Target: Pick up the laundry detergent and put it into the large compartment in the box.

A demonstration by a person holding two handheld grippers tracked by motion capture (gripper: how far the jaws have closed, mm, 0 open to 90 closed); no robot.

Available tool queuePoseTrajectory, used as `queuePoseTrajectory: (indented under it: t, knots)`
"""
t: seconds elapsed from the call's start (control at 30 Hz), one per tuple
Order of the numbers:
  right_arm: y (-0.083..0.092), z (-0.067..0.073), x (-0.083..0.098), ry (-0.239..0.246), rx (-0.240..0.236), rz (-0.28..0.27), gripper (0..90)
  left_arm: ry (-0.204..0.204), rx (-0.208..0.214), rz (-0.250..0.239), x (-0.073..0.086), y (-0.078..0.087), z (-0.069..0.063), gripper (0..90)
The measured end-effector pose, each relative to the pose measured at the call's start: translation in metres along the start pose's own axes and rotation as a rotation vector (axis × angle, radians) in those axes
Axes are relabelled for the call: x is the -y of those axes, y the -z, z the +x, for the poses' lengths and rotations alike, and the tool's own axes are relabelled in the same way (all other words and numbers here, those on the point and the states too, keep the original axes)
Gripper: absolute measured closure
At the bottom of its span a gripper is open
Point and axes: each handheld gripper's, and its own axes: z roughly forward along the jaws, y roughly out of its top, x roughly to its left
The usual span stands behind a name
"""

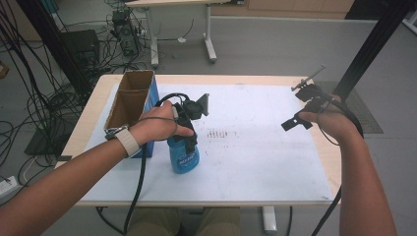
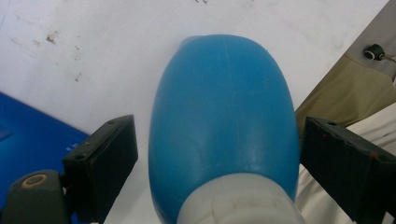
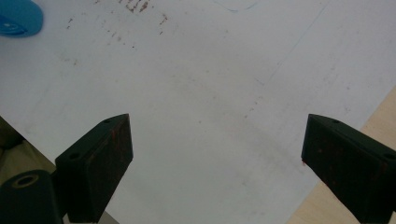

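A blue plastic bottle with a white neck stands on the white mat left of centre. My left gripper comes down over its top, and in the left gripper view the bottle sits between the two open jaws with a narrow gap on each side. My right gripper is held above the table's right side, open, with nothing between its fingers. In the right gripper view, that gripper looks down on bare mat, and the bottle is at the top left corner.
An open cardboard box with blue sides stands just left of the bottle, close to my left hand; its blue side appears beside the left jaw. The wooden table edge runs along the right. Cables lie on the floor at the left.
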Motion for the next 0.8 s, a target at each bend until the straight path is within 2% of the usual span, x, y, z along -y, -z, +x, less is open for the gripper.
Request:
queuePoseTrajectory:
  t: [0.23, 0.8]
  knots:
    - [0.0001, -0.0004, 0.0006, 0.0, -0.002, -0.003, 8.7, -0.001, -0.02, 0.0, -0.0008, -0.0038, -0.0043, 13.1]
    - [-0.0014, -0.0001, 0.0, 0.0, -0.004, -0.001, 8.7, 0.004, -0.029, 0.001, -0.0004, -0.009, -0.0073, 18.3]
